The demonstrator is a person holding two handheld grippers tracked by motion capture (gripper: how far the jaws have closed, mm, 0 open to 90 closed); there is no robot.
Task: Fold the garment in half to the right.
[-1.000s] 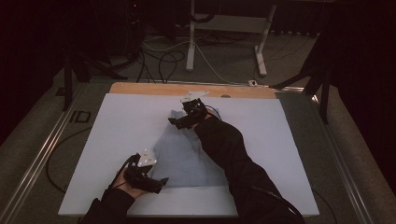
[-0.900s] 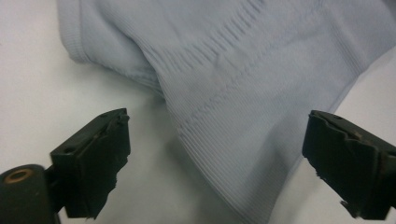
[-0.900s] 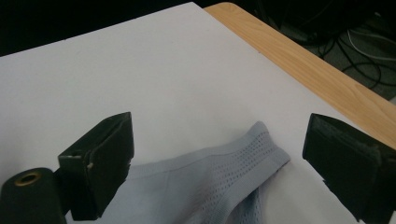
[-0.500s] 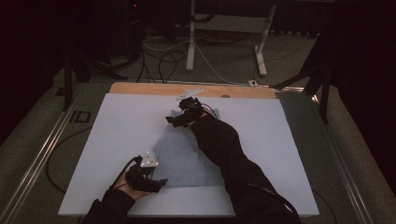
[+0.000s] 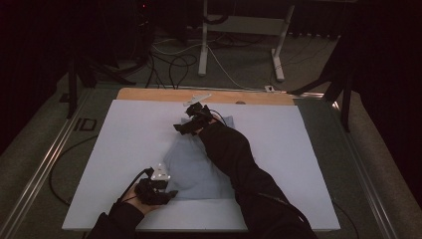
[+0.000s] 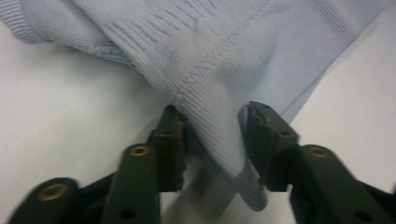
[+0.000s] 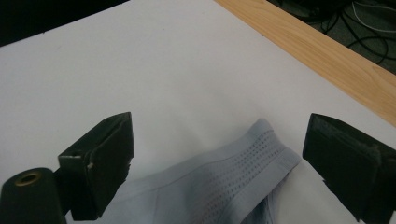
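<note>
Two handheld grippers work on a pale blue ribbed garment lying near the middle of a white table, seen from above in dim light. The left gripper sits at the garment's near left corner, close to the table's front edge. The right gripper reaches across to the garment's far edge, near a strip of bare wood at the back of the table.

Seen from the left gripper, a stitched hem corner of the garment runs down between the two black jaws. The jaws have just been closing and now stand narrow, both seeming to touch the fold; the grasp looks nearly or just made, though a firm pinch cannot be confirmed.

Seen from the right gripper, the jaws stand wide apart and hold nothing. The garment's banded edge, with a dotted weave, lies on the table between and just below them.

The step in hand looks like taking hold of two ends of the garment, probably to spread or fold it. The next move likely calls for the right gripper to lower onto the band and close, while the left keeps its corner.
</note>
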